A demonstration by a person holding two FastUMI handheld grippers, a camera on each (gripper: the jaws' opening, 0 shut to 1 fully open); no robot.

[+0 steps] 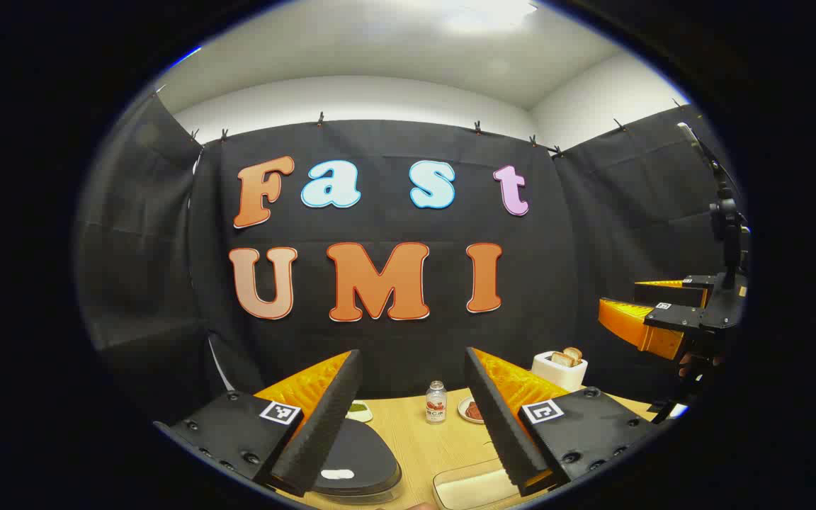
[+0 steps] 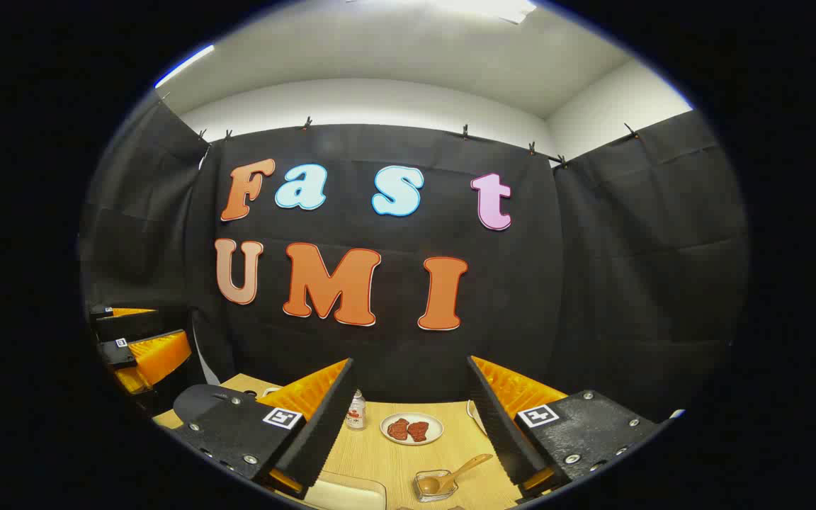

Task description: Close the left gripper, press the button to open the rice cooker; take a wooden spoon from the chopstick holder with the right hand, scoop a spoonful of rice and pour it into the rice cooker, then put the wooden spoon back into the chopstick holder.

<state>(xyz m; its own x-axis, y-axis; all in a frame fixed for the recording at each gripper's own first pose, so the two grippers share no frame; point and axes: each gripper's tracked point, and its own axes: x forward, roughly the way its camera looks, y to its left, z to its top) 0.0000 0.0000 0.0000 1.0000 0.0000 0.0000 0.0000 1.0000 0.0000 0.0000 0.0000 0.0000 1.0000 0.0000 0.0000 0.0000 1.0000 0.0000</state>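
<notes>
In the left gripper view, the left gripper (image 1: 414,418) hangs above a light wooden table (image 1: 415,453) with its fingers spread wide and nothing between them. The rice cooker (image 1: 355,460) sits at about 7 o'clock, partly behind the left finger: a dark, rounded, glossy lid with a small pale patch on top and a clear rim below; the lid is down. At 5 o'clock lies a clear rectangular container (image 1: 468,485) with a whitish inside. Farther off, near 6 o'clock, stands a small bottle (image 1: 435,401), with a plate (image 1: 470,411) of reddish food just to its right and a white toaster (image 1: 559,368) holding bread slices beyond. The right gripper (image 1: 645,312) shows at 3 o'clock, raised.

In the right gripper view, the right gripper (image 2: 410,425) is likewise wide apart and empty. The wooden spoon (image 2: 454,476) lies at 5 o'clock, pale brown, its bowl resting inside a small clear holder (image 2: 435,486) and its handle angled up toward the right.
</notes>
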